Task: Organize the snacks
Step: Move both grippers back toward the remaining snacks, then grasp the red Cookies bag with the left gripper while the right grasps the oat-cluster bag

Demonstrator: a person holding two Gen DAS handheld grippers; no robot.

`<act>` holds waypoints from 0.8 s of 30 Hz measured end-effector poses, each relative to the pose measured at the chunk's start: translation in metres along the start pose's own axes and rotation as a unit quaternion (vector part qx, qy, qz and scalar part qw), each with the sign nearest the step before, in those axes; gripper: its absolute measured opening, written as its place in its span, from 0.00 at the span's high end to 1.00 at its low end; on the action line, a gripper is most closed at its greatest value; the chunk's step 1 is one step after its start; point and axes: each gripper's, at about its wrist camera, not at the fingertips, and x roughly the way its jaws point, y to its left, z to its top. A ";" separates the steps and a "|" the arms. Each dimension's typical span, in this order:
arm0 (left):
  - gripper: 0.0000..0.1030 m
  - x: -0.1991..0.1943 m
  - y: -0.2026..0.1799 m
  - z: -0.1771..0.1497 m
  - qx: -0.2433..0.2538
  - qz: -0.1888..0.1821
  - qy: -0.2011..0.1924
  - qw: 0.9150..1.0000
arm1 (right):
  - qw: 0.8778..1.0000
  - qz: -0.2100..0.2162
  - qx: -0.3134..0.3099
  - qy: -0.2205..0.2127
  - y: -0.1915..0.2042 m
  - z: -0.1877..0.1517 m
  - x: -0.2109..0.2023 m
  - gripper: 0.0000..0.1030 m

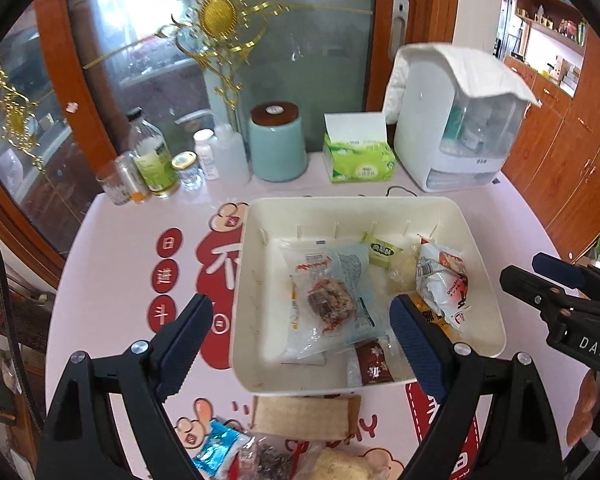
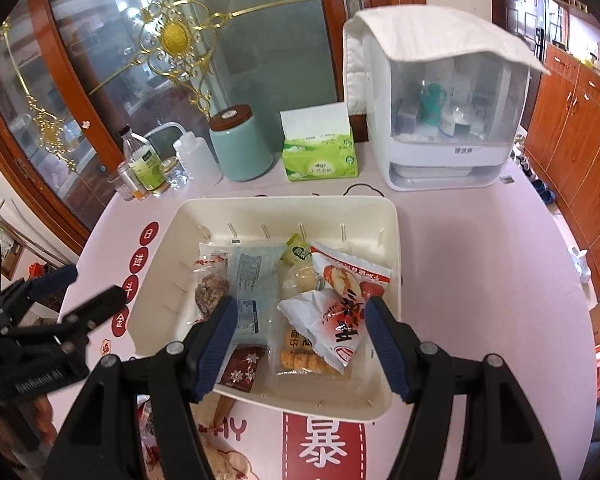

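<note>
A cream plastic bin (image 1: 480, 248) (image 2: 384, 396) sits mid-table and holds several snack packets: a clear-blue nut bar packet (image 1: 328, 296) (image 2: 244, 280), a red-white cracker bag (image 1: 444, 280) (image 2: 340, 300), a green sweet (image 1: 382, 252) and a brown packet (image 1: 374, 364) (image 2: 240, 368). Loose snacks lie in front of the bin: a tan bar (image 1: 304, 414), a blue sachet (image 1: 216, 450) and a pale bun (image 1: 340, 466). My left gripper (image 1: 300, 344) is open and empty above the bin's near edge. My right gripper (image 2: 300, 340) is open and empty over the bin.
At the table's back stand bottles and jars (image 1: 156, 168), a teal canister (image 1: 278, 144) (image 2: 240, 144), a green tissue pack (image 1: 358, 156) (image 2: 320, 156) and a white cabinet under a cloth (image 1: 460, 120) (image 2: 440, 120). A glass door is behind. The table edge curves left and right.
</note>
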 end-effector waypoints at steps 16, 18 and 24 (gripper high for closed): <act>0.10 -0.083 0.041 -0.074 -0.012 0.007 -0.027 1.000 | 0.993 0.057 -0.098 -0.027 0.056 -0.049 -0.060 0.34; 0.09 -0.083 0.044 -0.091 -0.013 0.012 -0.019 1.000 | 0.991 0.061 -0.121 -0.021 0.068 -0.063 -0.059 0.33; 0.09 -0.069 0.056 -0.147 -0.023 0.018 0.024 0.999 | 0.978 0.065 -0.198 0.010 0.099 -0.108 -0.041 0.33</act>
